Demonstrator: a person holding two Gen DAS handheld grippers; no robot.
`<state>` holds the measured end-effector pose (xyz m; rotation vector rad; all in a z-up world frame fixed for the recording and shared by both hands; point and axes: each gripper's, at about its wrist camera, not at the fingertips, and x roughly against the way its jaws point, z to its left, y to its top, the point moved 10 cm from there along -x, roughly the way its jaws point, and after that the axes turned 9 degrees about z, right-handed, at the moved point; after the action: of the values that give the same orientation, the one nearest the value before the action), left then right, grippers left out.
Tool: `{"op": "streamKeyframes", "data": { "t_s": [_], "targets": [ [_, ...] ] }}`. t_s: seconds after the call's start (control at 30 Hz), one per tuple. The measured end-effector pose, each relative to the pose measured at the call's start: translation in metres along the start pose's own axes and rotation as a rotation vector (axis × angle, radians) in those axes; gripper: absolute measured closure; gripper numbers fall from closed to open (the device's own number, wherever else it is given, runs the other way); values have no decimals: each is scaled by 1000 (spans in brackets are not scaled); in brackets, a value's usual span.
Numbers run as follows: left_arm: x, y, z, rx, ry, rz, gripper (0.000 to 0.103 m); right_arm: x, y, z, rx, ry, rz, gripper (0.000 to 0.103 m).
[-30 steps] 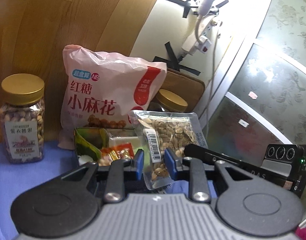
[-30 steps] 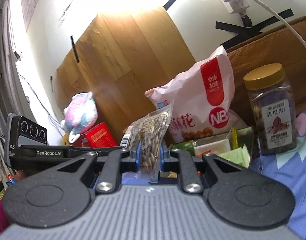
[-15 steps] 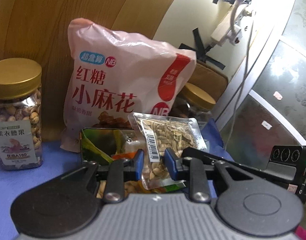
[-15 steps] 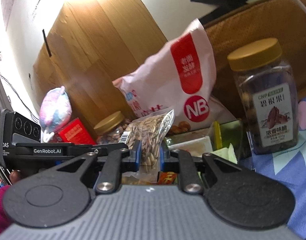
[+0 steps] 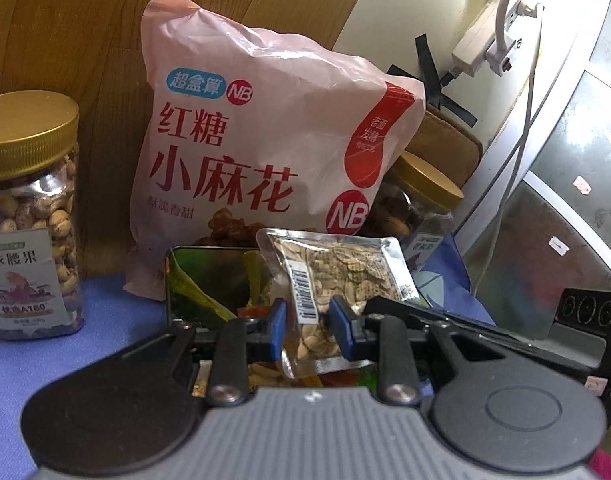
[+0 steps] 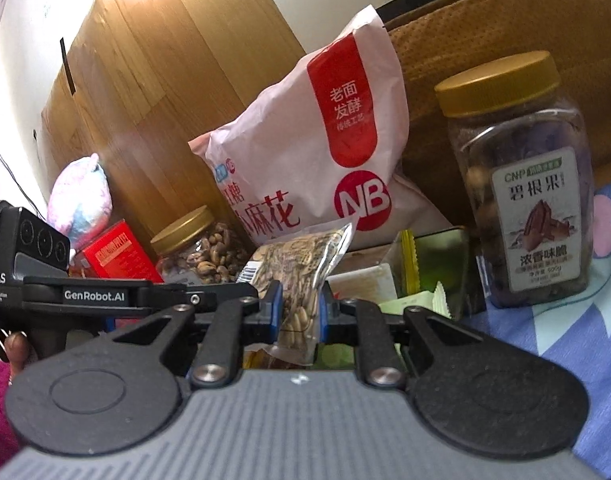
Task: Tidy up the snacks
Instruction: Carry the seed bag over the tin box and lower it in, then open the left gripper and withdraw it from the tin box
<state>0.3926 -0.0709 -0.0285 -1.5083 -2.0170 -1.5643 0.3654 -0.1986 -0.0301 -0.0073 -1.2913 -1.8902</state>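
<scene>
A clear packet of sunflower seeds (image 5: pixel 341 276) with a barcode label hangs between the blue pads of my left gripper (image 5: pixel 307 326), which is shut on its lower part. My right gripper (image 6: pixel 299 312) is shut on the same packet (image 6: pixel 301 264) from the other side. Its black finger (image 5: pixel 425 316) reaches in from the right in the left wrist view. The packet is just above an open green tin (image 5: pixel 209 280) holding several small wrapped snacks. Behind the tin leans a big pink snack bag (image 5: pixel 265 152).
A gold-lidded jar of nuts (image 5: pixel 29 216) stands left of the bag on the blue cloth. A pecan jar (image 6: pixel 521 200) stands at the right, before a brown cushion (image 6: pixel 465 52). A plush toy (image 6: pixel 81 200), a red box (image 6: pixel 113 256) and a hand (image 6: pixel 13 352) are at the left.
Both grippers have moved forward and down with the seed packet, so the pink bag, the jars and the tin are nearer and larger. Both grips hold as before.
</scene>
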Motion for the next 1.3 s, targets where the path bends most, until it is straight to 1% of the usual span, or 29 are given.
{"op": "streamKeyframes", "data": {
  "t_s": [0.07,0.17,0.23,0.33,0.37,0.4,0.43,0.5,0.57,0.67,0.87,1.1,1.23,1.3],
  "targets": [
    [-2,0,1,-2,13,6,78,-2,0,0,17,-20,12,83],
    [-8,-2,3,-14,59,19,76,-10,0,4,56,-71,45,82],
    [-12,-4,5,-17,92,31,75,-15,-1,7,97,-121,68,81],
    [-18,-5,6,-21,142,40,74,-24,-3,9,162,-205,107,75],
    [-18,-5,5,-32,160,36,74,-27,-3,9,177,-228,115,71],
    [-18,-5,4,-45,180,31,72,-28,-3,9,195,-247,115,66],
    [-18,-4,3,-58,208,24,72,-28,-2,9,208,-262,116,65],
    [-15,-3,0,-87,253,12,74,-26,-1,9,225,-289,105,58],
    [-14,-4,-3,-112,300,6,74,-23,-2,7,238,-311,96,56],
    [-9,-7,-8,-142,359,-5,75,-20,-4,8,250,-326,92,56],
    [5,-15,-18,-169,439,-28,72,-3,-3,18,249,-331,49,56],
    [30,-30,-26,-150,484,-42,71,17,-12,41,260,-329,20,56],
    [46,-44,-36,-168,514,-55,66,30,-22,51,248,-325,11,56],
    [53,-53,-41,-179,532,-55,65,38,-29,55,237,-321,8,56]
  ]
}}
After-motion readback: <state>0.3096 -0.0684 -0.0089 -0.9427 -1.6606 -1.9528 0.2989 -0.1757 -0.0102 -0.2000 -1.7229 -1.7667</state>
